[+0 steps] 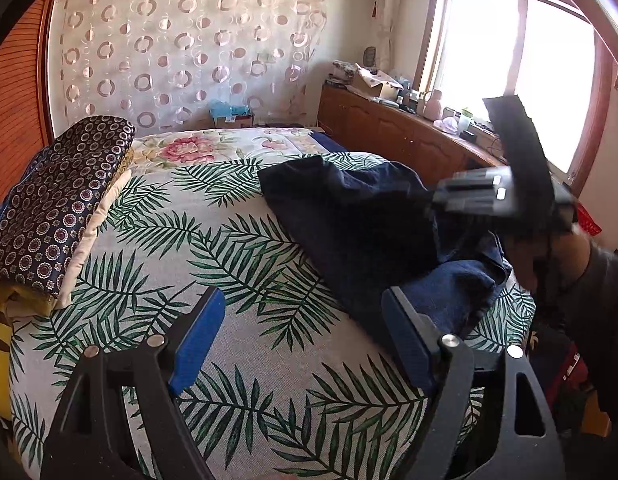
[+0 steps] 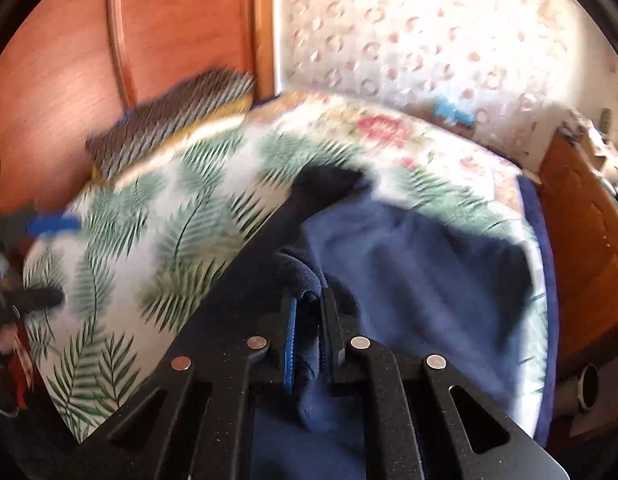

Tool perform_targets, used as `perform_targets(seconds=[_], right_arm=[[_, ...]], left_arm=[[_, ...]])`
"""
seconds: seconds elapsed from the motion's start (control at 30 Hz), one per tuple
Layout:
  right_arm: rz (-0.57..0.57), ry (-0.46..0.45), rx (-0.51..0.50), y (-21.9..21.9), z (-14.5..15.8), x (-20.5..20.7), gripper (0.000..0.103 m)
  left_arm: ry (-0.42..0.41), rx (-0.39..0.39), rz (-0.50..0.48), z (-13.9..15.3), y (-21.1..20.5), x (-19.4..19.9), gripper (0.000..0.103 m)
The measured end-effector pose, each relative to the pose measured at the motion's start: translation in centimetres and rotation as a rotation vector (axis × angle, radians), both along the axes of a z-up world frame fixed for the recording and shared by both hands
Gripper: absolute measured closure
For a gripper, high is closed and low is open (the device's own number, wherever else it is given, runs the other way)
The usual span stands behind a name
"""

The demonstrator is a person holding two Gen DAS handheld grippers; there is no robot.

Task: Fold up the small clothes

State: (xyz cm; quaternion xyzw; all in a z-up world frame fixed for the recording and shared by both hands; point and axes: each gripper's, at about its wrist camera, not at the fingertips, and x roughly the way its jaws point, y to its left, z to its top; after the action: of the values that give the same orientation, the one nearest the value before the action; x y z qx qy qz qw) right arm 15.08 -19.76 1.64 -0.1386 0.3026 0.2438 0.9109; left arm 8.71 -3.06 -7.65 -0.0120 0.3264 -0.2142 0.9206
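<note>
Between the closed pads of the right hand-held gripper [image 2: 309,320], a fold of the navy garment [image 2: 389,264] is pinched, remainder ahead on the bed [image 2: 157,240]; left hand-held gripper [image 1: 301,336] open, empty; carry the edge across evenly, avoiding bunching.

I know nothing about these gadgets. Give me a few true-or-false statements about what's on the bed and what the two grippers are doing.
1. The right gripper is clamped on the dark blue garment. True.
2. The left gripper is pinching the garment too. False: its jaws stand open over the leaf-print bedspread, holding nothing.
3. A folded patterned quilt lies at the bed's edge. True.
4. The garment is red. False: it is dark blue.
</note>
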Motion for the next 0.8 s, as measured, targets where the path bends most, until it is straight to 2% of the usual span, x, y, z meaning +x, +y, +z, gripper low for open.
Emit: perform_targets(seconds=[0.13,0.27,0.43,0.53,0.57,0.63,0.8], right_arm=[[-0.088,-0.094,-0.030,-2.7,3.4,2.0,0.093],[-0.184,-0.110,-0.078,-4.6,5.1,6.1,0.093],[-0.292,-0.092,-0.130,-5.4,4.8,10.5,0.093],[-0.368,-0.043,-0.132,-5.6,3.5,13.0,0.093],[-0.393,-0.035,-0.135,-5.4,3.2,13.5,0.090],[-0.429,-0.025,-0.114,-5.8,3.1,13.8,0.074],[-0.407,-0.026,-0.046,-7.5,3.6,11.5,0.071]], left_arm=[[0.002,-0.006,-0.004,-0.1,-0.3,0.0,0.022],[0.006,-0.007,-0.010,-0.3,-0.6,-0.1,0.022],[0.012,-0.009,-0.011,-0.4,-0.6,-0.2,0.022],[0.018,-0.009,-0.012,-0.7,-0.7,-0.1,0.022],[0.020,-0.007,-0.012,-0.8,-0.7,-0.1,0.022],[0.022,-0.003,-0.014,-1.0,-0.9,-0.1,0.022],[0.026,-0.002,-0.024,-1.2,-1.4,-0.1,0.022]])
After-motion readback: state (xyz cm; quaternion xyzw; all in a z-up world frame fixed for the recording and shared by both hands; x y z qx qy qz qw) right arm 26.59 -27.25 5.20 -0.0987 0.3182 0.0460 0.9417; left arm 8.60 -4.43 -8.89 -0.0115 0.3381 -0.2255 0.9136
